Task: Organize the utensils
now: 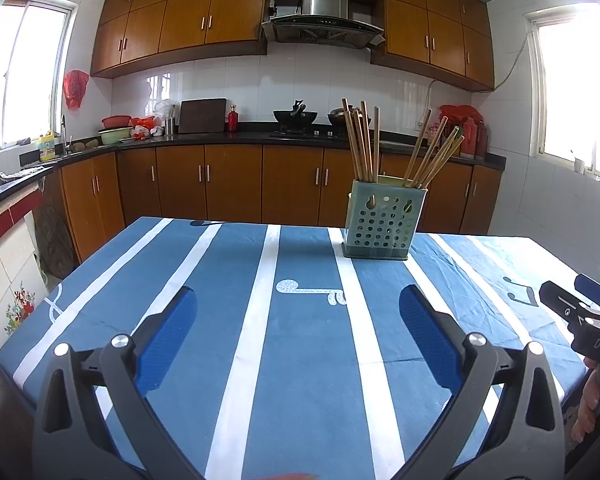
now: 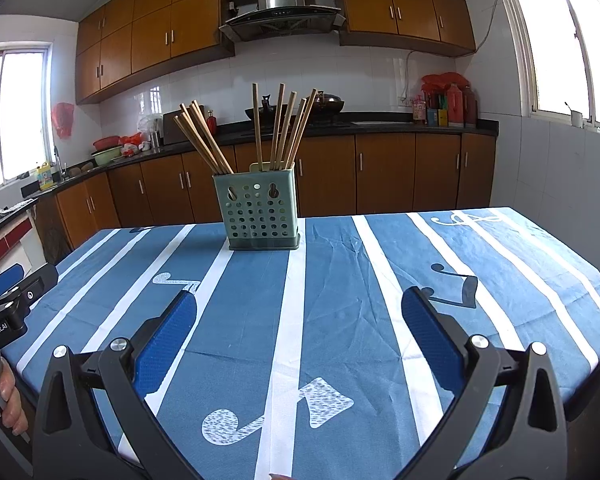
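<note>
A pale green perforated utensil holder (image 1: 384, 219) (image 2: 259, 214) stands upright near the far edge of the table, on the blue cloth with white stripes (image 1: 300, 340) (image 2: 340, 280). Several wooden chopsticks (image 1: 362, 140) (image 2: 278, 128) stick up from it in two bunches. My left gripper (image 1: 298, 308) is open over the near part of the cloth, with nothing between its blue pads. My right gripper (image 2: 299, 308) is open too and holds nothing. Each gripper shows at the side of the other's view, the right gripper (image 1: 576, 304) and the left gripper (image 2: 16, 284).
A hand (image 2: 8, 396) holds the left gripper's handle, and another hand (image 1: 590, 404) holds the right one. Behind the table runs a dark kitchen counter (image 1: 220, 140) with woks, bottles and bowls, over brown cabinets. Windows stand at both sides.
</note>
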